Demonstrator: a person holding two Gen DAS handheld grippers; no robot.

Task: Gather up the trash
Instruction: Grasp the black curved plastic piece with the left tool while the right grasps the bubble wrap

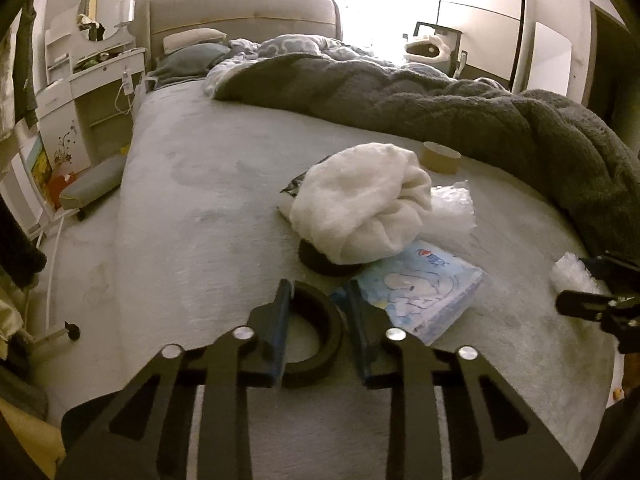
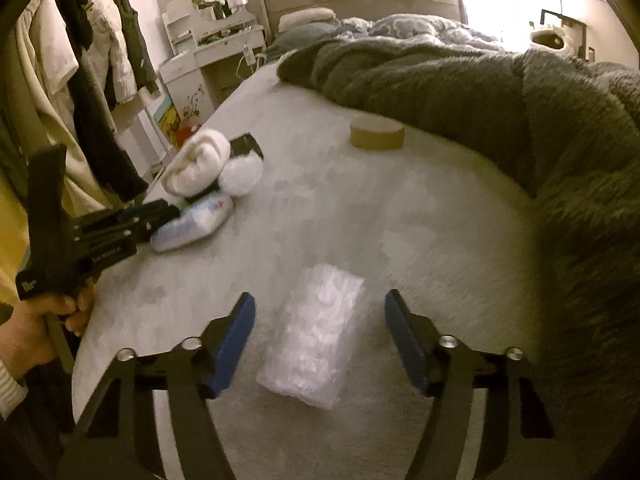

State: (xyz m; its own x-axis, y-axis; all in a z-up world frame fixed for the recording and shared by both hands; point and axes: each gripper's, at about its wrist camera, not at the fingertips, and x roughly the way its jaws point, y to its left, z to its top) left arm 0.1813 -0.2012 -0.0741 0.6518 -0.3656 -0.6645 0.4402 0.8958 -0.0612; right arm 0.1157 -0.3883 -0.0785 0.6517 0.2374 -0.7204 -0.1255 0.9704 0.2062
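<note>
Left gripper (image 1: 318,312) is clamped on the black ring (image 1: 316,332) at the near edge of the bed (image 1: 200,184); lift it straight, clear of the tissue pack (image 1: 416,292). Right gripper (image 2: 320,344) has fingers apart, straddling the bubble wrap (image 2: 316,336), not touching: lower, then squeeze its middle. Only the right view shows the hand (image 2: 44,316) holding the left gripper; only the left view shows the ring.
</note>
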